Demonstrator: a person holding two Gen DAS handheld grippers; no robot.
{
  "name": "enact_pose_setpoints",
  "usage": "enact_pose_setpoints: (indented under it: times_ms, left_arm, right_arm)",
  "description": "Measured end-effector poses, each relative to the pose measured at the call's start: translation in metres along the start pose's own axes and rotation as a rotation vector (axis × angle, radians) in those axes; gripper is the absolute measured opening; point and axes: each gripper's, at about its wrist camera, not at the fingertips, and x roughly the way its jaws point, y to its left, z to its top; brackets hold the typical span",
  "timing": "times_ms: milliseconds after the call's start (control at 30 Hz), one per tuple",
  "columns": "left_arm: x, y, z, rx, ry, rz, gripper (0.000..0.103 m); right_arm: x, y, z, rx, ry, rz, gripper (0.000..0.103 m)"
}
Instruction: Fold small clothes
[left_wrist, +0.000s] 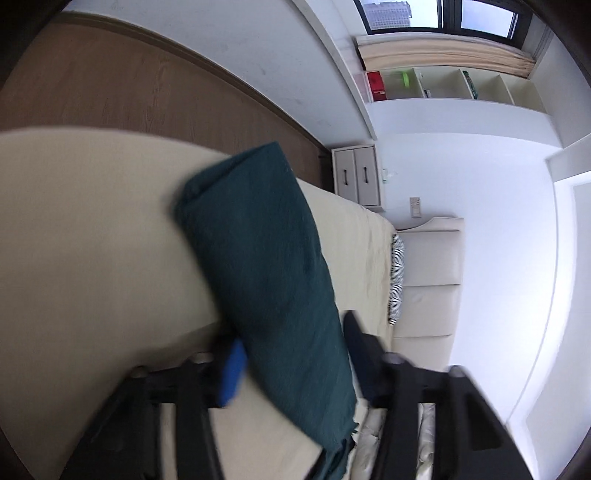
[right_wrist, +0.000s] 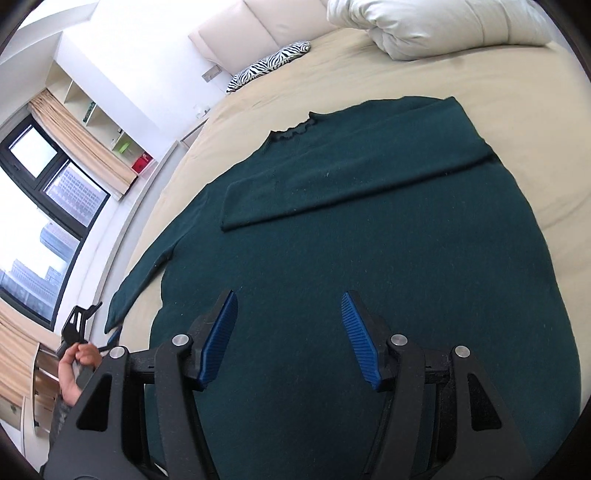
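A dark green sweater lies flat on the beige bed. One sleeve is folded across its chest. The other sleeve stretches left to the bed's edge, where a person's hand holds my left gripper at the cuff. In the blurred left wrist view that sleeve runs between the fingers of my left gripper, which touch both its sides. My right gripper hangs open above the sweater's lower body with nothing between its blue pads.
A bunched white duvet and a zebra-print pillow lie at the head of the bed by the padded headboard. A nightstand stands beside the bed. A window and wall shelves are beyond.
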Motion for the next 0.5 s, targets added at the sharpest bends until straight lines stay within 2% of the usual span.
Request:
enact_pose_setpoints:
  times_ms: [67, 133, 267, 300, 333, 367, 433, 500]
  left_arm:
    - [0.007, 0.003, 0.009, -0.014, 0.017, 0.036, 0.008]
    - [0.001, -0.009, 0.008, 0.039, 0.001, 0.052, 0.008]
    - [-0.003, -0.083, -0.028, 0.384, -0.024, 0.085, 0.008]
    - [0.001, -0.102, -0.044, 0.466, -0.016, 0.088, 0.008]
    - [0.008, -0.131, -0.075, 0.611, -0.001, 0.096, 0.008]
    - [0.013, -0.148, -0.096, 0.707, 0.013, 0.1, 0.008]
    - [0.026, -0.182, -0.168, 0.978, 0.047, 0.109, 0.008]
    - [0.041, -0.2, -0.241, 1.234, 0.056, 0.127, 0.008]
  right_arm:
    - [-0.004, -0.005, -0.001, 0.006, 0.0, -0.001, 0.057]
    - [-0.009, -0.013, -0.002, 0.02, -0.001, -0.004, 0.057]
    - [-0.017, -0.029, -0.003, 0.05, -0.021, 0.007, 0.057]
    - [-0.018, -0.033, -0.004, 0.06, -0.024, 0.007, 0.057]
    - [-0.019, -0.038, -0.005, 0.072, -0.024, 0.012, 0.057]
    - [-0.02, -0.042, -0.005, 0.082, -0.026, 0.017, 0.057]
    - [-0.022, -0.05, -0.007, 0.095, -0.034, 0.021, 0.057]
    - [-0.026, -0.059, -0.008, 0.113, -0.047, 0.02, 0.057]
